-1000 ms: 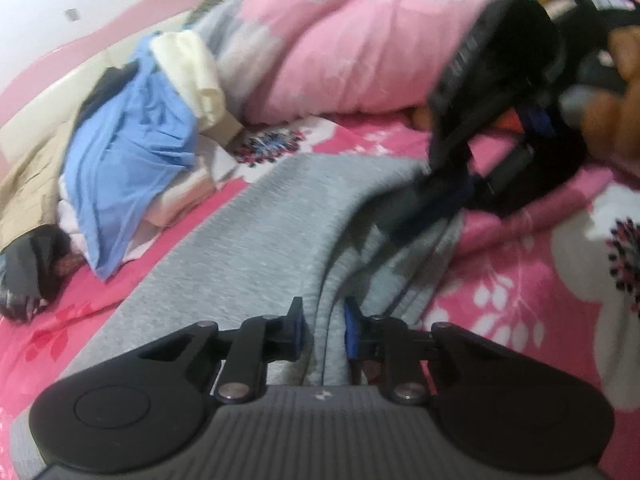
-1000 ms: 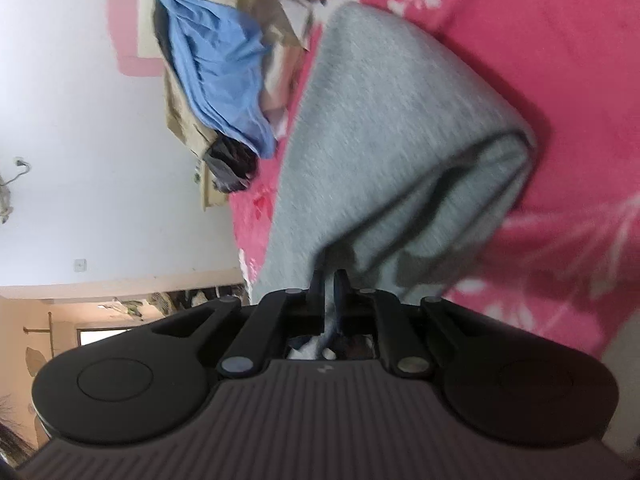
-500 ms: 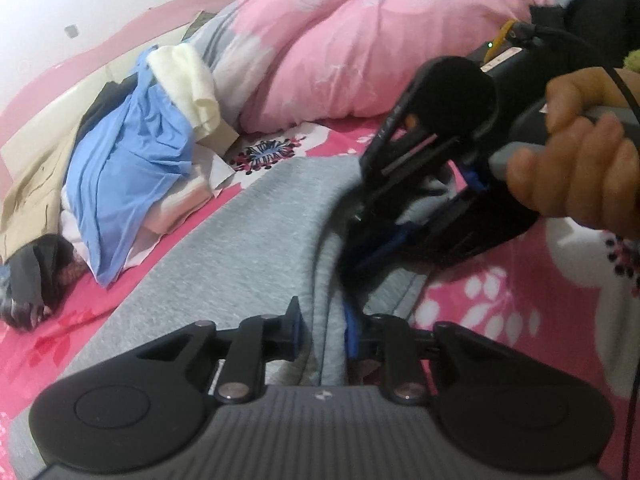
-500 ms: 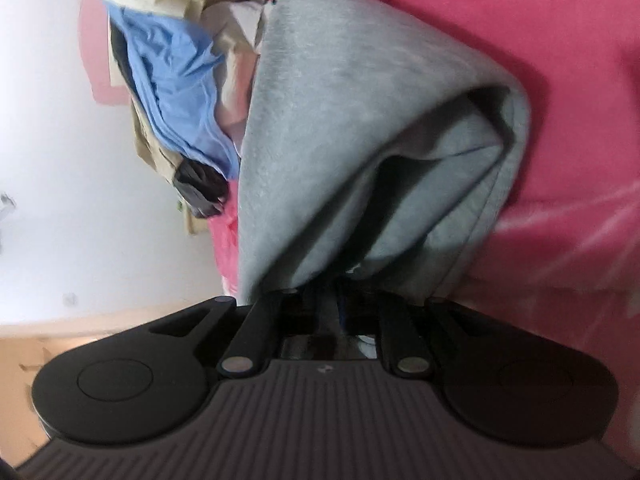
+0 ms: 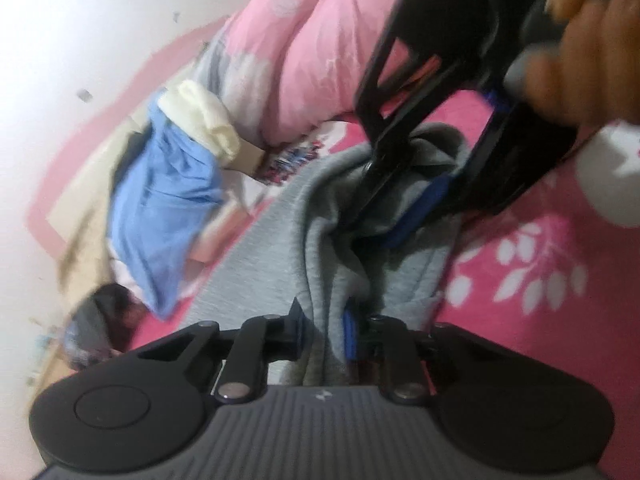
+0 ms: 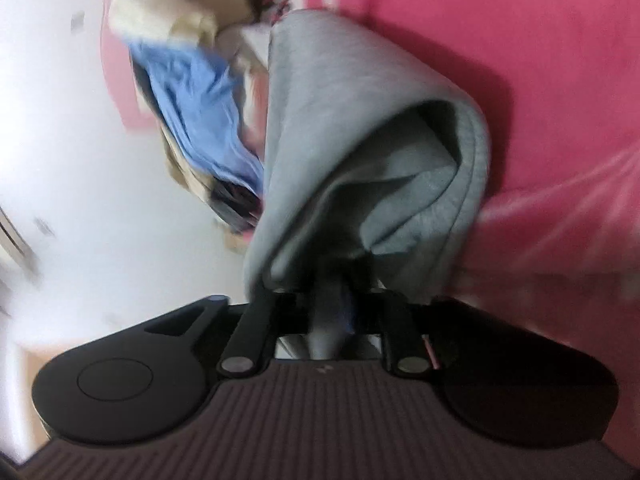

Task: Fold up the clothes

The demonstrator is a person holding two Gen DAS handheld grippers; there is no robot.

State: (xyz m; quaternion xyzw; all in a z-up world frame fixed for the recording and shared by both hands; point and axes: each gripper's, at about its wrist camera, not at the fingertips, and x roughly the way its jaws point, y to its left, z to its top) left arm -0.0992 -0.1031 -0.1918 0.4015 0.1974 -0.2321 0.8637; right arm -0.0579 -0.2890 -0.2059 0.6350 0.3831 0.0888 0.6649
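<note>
A grey sweatshirt-like garment (image 5: 264, 264) lies partly folded on the pink floral bedsheet (image 5: 540, 280). My left gripper (image 5: 324, 320) pinches a thick fold of its near edge, and its jaws are closing on the cloth. My right gripper (image 5: 400, 192), held by a hand (image 5: 580, 60), bites into the bunched grey edge just beyond. In the right wrist view a strip of the garment (image 6: 340, 92) runs down between the right gripper (image 6: 330, 300) fingers. Its jaws are opening, with the cloth still filling the gap.
A heap of clothes with a blue garment (image 5: 160, 208) on top lies at the far left against the wall; the blue garment (image 6: 200, 112) also shows in the right wrist view. A pink duvet (image 5: 312, 52) is piled behind. The bedsheet (image 6: 540, 60) stretches out to the right.
The right gripper and its hand have come closer to the left gripper, bunching the grey edge between them. The left view has rolled. The right jaws stand slightly wider around the cloth.
</note>
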